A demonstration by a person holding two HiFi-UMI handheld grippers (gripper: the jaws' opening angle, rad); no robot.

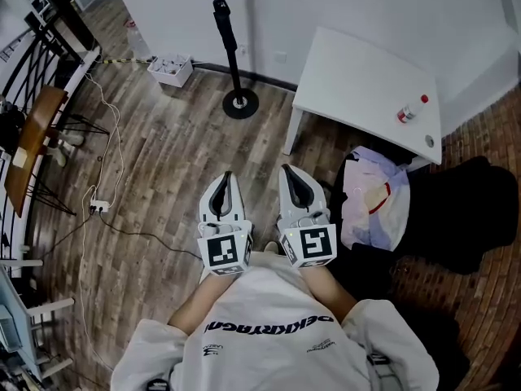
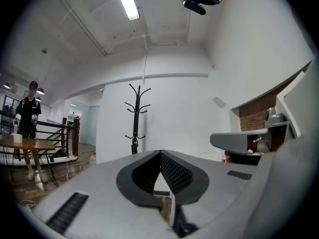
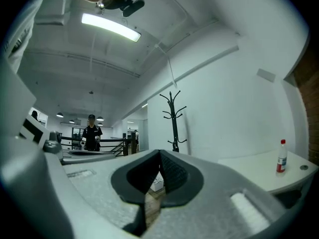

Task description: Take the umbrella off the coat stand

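Note:
A black coat stand (image 1: 230, 47) rises from a round base against the white wall at the far side of the room. A short dark folded umbrella (image 1: 221, 15) hangs against its pole; in the left gripper view the umbrella (image 2: 133, 145) sits low on the coat stand (image 2: 136, 111). Close in front of my body I hold my left gripper (image 1: 226, 175) and right gripper (image 1: 287, 169) side by side, far from the stand. The left gripper (image 2: 160, 152) and the right gripper (image 3: 159, 152) are both shut with nothing between their pads. The coat stand (image 3: 174, 116) also shows ahead in the right gripper view.
A white table (image 1: 366, 80) with a red-capped bottle (image 1: 407, 114) stands right of the stand. Bags (image 1: 374, 198) lie under its near edge. A white box (image 1: 171, 70) and cables (image 1: 106, 161) are on the wooden floor at left, by a wooden table (image 1: 32, 137). A person (image 2: 30, 108) stands by the railing.

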